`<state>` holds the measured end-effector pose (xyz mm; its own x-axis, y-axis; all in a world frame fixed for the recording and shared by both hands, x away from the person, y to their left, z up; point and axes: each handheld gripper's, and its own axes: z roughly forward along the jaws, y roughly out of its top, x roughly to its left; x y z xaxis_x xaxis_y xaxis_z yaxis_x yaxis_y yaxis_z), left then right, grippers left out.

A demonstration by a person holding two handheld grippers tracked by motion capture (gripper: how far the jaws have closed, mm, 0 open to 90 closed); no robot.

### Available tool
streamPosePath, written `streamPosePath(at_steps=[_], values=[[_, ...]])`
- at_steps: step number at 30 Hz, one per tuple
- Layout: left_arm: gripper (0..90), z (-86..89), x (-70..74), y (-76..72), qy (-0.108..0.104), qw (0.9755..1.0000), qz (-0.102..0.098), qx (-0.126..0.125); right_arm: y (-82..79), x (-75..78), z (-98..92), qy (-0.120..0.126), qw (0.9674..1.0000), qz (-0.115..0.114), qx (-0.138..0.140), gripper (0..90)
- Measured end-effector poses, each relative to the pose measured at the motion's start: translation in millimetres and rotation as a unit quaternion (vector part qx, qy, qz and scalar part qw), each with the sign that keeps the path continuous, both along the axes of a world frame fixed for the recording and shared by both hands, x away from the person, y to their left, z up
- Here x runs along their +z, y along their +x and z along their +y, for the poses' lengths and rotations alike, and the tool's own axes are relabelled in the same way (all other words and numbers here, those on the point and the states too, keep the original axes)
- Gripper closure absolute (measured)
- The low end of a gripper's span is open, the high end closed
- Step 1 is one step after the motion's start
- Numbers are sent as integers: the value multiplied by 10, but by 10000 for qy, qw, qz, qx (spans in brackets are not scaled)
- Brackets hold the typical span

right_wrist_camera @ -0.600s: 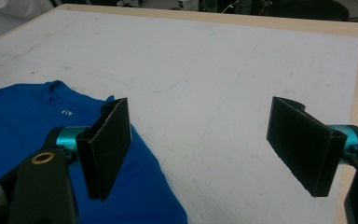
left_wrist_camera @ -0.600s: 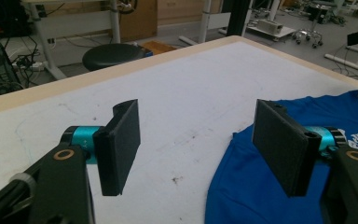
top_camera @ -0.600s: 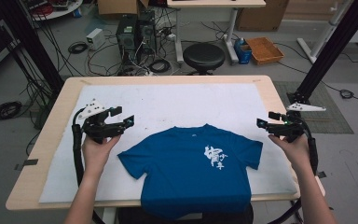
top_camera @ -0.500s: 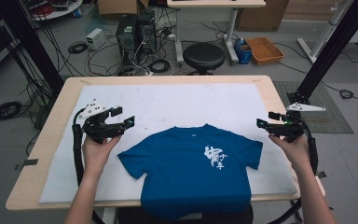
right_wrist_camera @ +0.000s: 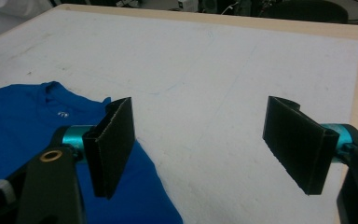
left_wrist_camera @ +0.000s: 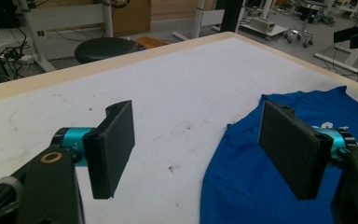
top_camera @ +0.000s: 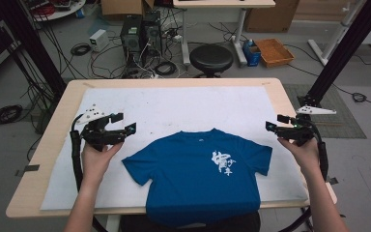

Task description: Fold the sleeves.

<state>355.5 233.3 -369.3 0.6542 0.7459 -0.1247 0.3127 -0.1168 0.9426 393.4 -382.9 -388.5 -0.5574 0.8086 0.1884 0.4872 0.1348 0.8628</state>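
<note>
The high view alone shows white print on the flat blue shirt [top_camera: 200, 169], flanked by the left gripper [top_camera: 125, 123] and right gripper [top_camera: 273, 122], both wide open and empty.

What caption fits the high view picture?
Two open claws, left and right, beside a blue T-shirt spread flat on a white mat.

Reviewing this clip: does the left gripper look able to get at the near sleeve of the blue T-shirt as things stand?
Probably yes. The left gripper is open and sits just beside the T-shirt, whose sleeve lies flat on the white mat with nothing between them or on top of it.
</note>
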Motion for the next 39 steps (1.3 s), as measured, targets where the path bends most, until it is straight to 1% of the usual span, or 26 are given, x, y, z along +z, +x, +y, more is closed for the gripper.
streamPosePath(at_steps=[5, 8, 10, 11, 14, 17, 18, 21, 23, 29, 31, 35, 38, 39], values=[[273, 10, -31, -8, 91, 9999, 42, 43, -10, 8, -5, 0, 10000, -6, -7, 250], [273, 15, -55, -31, 134, 9997, 168, 87, -22, 15, -11, -7, 10000, -14, -25, 251], [273, 26, -63, -52, 188, 9996, 200, 88, -31, 22, -24, 6, 10000, -21, -45, 251], [273, 35, -70, -73, 183, 9996, 216, 90, -37, 25, -32, 35, 10000, 10, -48, 251], [273, 83, -108, -137, 156, 9995, 251, 96, -31, 20, -40, 23, 10000, -4, -47, 251], [273, 155, -168, -196, 100, 9992, 376, 117, -21, 12, -40, 1, 10000, -4, -29, 251], [274, 185, -192, -218, 93, 9991, 403, 134, -22, 9, -31, -34, 10000, 30, -32, 251], [276, 266, -266, -288, 17, 9986, 489, 186, -22, 8, -22, -73, 10000, 8, -36, 254], [277, 318, -310, -331, -11, 9983, 556, 173, -30, 12, -14, -93, 10000, -2, -32, 258], [279, 415, -461, -436, 13, 9976, 673, 142, -39, 2, -5, -137, 9999, -53, -36, 268], [279, 438, -508, -454, 17, 9972, 738, 119, -42, -10, -4, -160, 9999, -26, -46, 268], [279, 461, -596, -488, 120, 9969, 776, 89, -46, -8, -11, -165, 9998, -71, -37, 271], [295, 448, -653, -486, 205, 9959, 882, 44, -46, -11, -16, -171, 9998, -34, -55, 272], [345, 423, -683, -479, 302, 9954, 912, -32, -44, -18, -19, -188, 9998, -32, -46, 272]])
